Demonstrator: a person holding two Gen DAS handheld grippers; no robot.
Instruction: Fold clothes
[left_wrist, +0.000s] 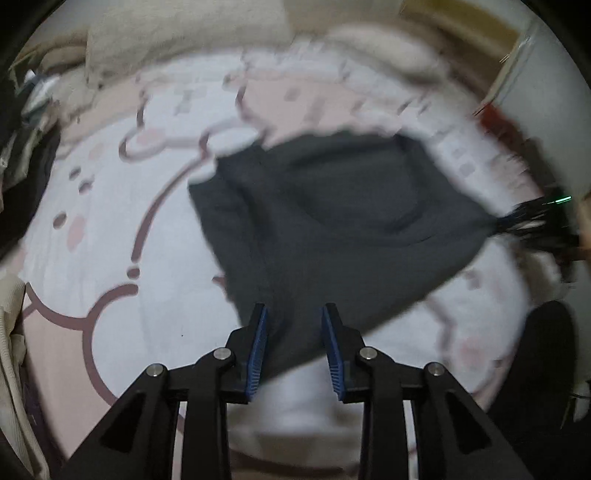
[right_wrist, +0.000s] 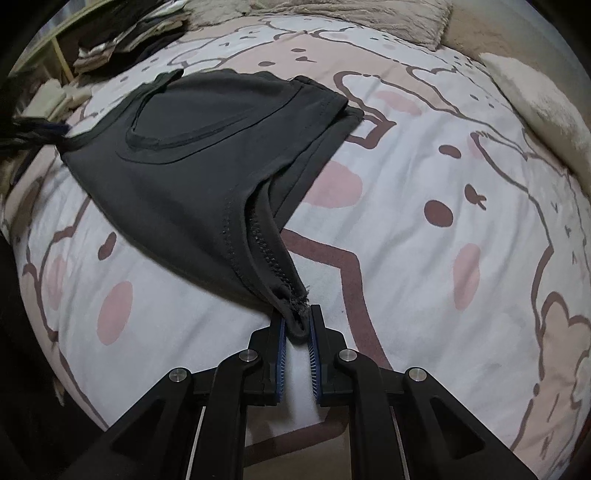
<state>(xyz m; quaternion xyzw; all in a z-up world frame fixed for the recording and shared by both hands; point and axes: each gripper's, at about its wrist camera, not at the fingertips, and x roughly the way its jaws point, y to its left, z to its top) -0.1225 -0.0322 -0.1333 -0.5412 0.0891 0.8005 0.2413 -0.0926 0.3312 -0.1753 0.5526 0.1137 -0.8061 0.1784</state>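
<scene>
Clothes here means one dark grey shirt (right_wrist: 207, 147), and it lies on a big bedsheet (right_wrist: 424, 240) that is white and pink with brown cartoon outlines. The shirt is spread across the middle of the sheet, partly bunched, with one corner pulled out to each side. The right wrist view is sharp: it shows the round neckline, the stitched hems and the frayed corner of the shirt. It also shows a stack of other clothes (right_wrist: 122, 33) at the far left edge of the bed and fluffy beige pillows (right_wrist: 369, 18) along the top. The left wrist view is blurry, so the stitching cannot be made out there. The right gripper (right_wrist: 297, 325) has its blue pads squeezed tight on that frayed corner, and the cloth runs up from it in a stretched ridge. The left gripper (left_wrist: 294, 314) shows its blue pads (left_wrist: 258, 350) spread apart, with the near edge of the shirt lying between them and not pinched. In the left wrist view, the right gripper appears far off as a dark smear at the shirt's other corner.
</scene>
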